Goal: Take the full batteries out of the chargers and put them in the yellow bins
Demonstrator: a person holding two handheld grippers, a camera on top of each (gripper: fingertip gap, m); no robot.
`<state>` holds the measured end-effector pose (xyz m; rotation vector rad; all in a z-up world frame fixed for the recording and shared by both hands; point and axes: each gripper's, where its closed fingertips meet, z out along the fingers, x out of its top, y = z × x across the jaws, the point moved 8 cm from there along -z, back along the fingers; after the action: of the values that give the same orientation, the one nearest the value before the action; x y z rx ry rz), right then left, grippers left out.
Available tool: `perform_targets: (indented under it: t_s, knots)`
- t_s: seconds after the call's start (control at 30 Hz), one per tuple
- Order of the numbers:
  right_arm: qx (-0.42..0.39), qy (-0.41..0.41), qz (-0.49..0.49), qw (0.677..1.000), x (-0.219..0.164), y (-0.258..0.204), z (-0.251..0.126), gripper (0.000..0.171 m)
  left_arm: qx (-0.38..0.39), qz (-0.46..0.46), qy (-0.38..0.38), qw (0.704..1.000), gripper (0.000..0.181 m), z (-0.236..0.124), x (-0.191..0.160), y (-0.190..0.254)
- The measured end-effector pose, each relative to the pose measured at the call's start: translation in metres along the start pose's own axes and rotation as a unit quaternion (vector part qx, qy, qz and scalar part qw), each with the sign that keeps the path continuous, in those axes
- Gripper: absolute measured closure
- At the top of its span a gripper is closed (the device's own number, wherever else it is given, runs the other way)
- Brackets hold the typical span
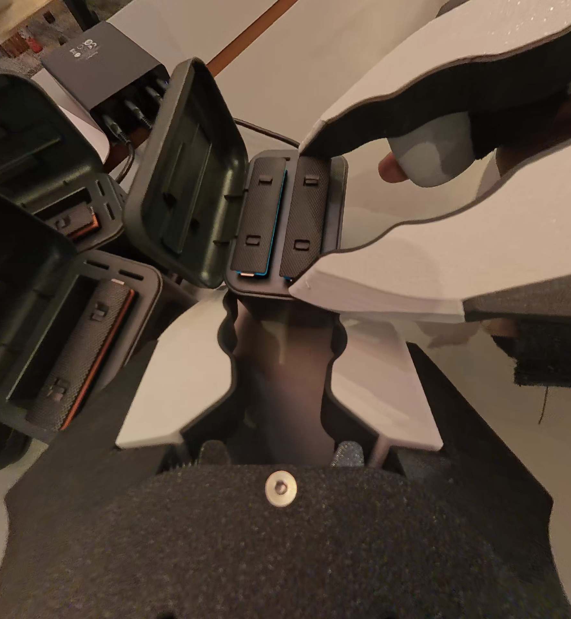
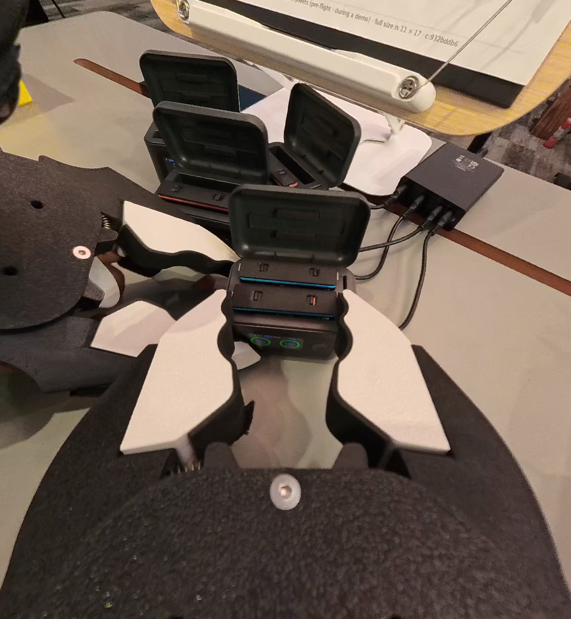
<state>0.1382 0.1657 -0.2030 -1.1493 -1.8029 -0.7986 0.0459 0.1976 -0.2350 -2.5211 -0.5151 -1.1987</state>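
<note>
A pale grey table (image 2: 478, 335) with a thin brown strip across it holds four dark chargers, all with their lids up. Behind them stands a white stand with a board and a sheet of paper on it, and past the table edge the floor looks dark and patterned. The nearest charger (image 2: 284, 338) has a small lit screen on its front with two green rings. Two black batteries with blue edges sit in it side by side: the front battery (image 2: 282, 299) and the back battery (image 2: 287, 275). The right gripper (image 2: 282, 321) has one white finger on each side of this charger, level with the front battery. The fingers look very close to it, but I cannot tell if they squeeze it or only sit beside it. The left gripper (image 1: 282, 311) comes at the same charger from the side. Its fingers are apart and its tips sit just at the charger's end wall, and it holds nothing. The other chargers (image 2: 210, 187) behind hold batteries with orange edges. A black power box (image 2: 451, 187) sits to the right, with black cables running from it toward the chargers.
</note>
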Motion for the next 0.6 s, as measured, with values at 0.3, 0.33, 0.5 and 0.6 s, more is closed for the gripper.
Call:
perform_targets:
  t_s: [0.3,0.33,0.5,0.6]
  knots:
    - [-0.002,0.011,0.009,1.0,0.001,0.0,0.001,0.113,-0.013,-0.023,-0.002,1.0,0.127,0.0,0.0,-0.002]
    - [-0.001,0.013,0.014,1.0,0.001,0.0,0.001,0.113,-0.014,-0.024,-0.002,1.0,0.127,0.0,0.0,-0.002]
    - [0.003,0.023,0.037,0.999,-0.001,0.002,0.001,0.113,-0.013,-0.023,-0.003,1.0,0.127,0.001,0.0,-0.002]
    - [0.006,0.086,0.068,0.994,0.015,0.007,-0.01,0.113,-0.007,-0.015,-0.006,1.0,0.127,0.001,-0.001,-0.002]
